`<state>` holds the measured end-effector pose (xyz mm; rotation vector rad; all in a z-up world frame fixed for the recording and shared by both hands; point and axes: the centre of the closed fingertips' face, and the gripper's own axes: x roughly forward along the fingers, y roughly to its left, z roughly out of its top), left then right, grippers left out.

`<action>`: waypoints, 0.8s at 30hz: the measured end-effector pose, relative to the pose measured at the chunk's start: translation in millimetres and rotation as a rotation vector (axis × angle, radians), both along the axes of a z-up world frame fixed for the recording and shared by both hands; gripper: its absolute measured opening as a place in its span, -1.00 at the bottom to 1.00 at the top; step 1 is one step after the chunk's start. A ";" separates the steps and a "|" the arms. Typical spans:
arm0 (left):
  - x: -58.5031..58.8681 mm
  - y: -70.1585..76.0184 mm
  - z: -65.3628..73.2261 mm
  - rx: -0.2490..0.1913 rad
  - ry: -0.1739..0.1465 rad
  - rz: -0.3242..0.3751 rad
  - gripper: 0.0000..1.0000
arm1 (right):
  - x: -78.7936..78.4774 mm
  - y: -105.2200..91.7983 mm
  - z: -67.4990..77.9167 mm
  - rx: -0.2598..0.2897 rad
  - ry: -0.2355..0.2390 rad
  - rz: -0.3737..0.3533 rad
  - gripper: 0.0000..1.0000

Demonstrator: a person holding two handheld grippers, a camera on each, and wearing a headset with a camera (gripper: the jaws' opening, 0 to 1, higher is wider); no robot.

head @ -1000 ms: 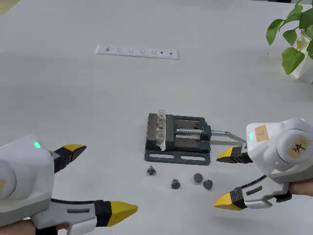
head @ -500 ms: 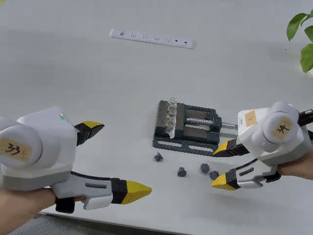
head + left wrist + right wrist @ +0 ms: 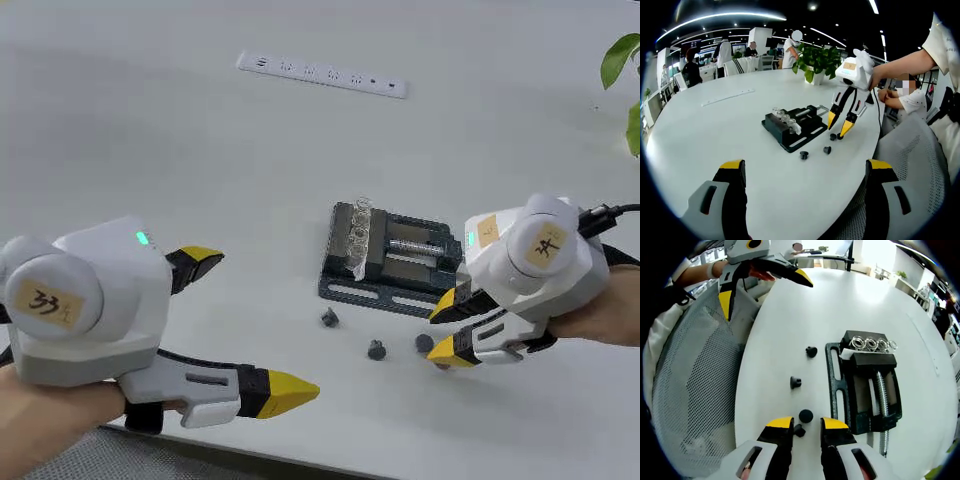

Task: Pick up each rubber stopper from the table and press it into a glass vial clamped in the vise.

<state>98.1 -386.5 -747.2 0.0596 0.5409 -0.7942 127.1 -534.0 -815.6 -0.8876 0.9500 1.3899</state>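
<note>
Black rubber stopper (image 3: 799, 430) is sitting on the white table (image 3: 850, 305) right between the right gripper's (image 3: 805, 426) yellow tips. The jaws are narrowed in around it but there's still a gap, so nothing's pinched yet. A second stopper (image 3: 805, 415) lies just past the tips. Two more stoppers (image 3: 795, 382) lie further out ahead, to the left of the vise (image 3: 867, 385). The vise itself is ahead and to the right of those jaws. It's got the row of glass vials (image 3: 871, 344) clamped at its far end, mouths open. The left gripper (image 3: 250, 325) hangs well apart from the stoppers, jaws spread wide and holding nothing. A power strip (image 3: 323, 74) lies way beyond the vise.
</note>
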 end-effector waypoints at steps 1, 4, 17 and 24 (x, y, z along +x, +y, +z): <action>0.0 0.1 0.1 0.000 -0.001 0.000 0.98 | -0.2 1.0 -0.4 -0.007 0.008 0.004 -0.69; -0.2 0.1 0.3 -0.003 0.000 0.002 0.98 | -1.5 2.5 -2.2 -0.019 0.021 0.016 -0.74; -4.0 4.9 -3.3 -0.009 0.013 0.016 0.98 | -0.7 4.7 -6.0 -0.069 0.030 0.064 -0.82; -4.4 6.1 -5.0 -0.015 0.016 0.022 0.98 | -1.2 4.8 -5.8 -0.080 0.036 0.075 -0.85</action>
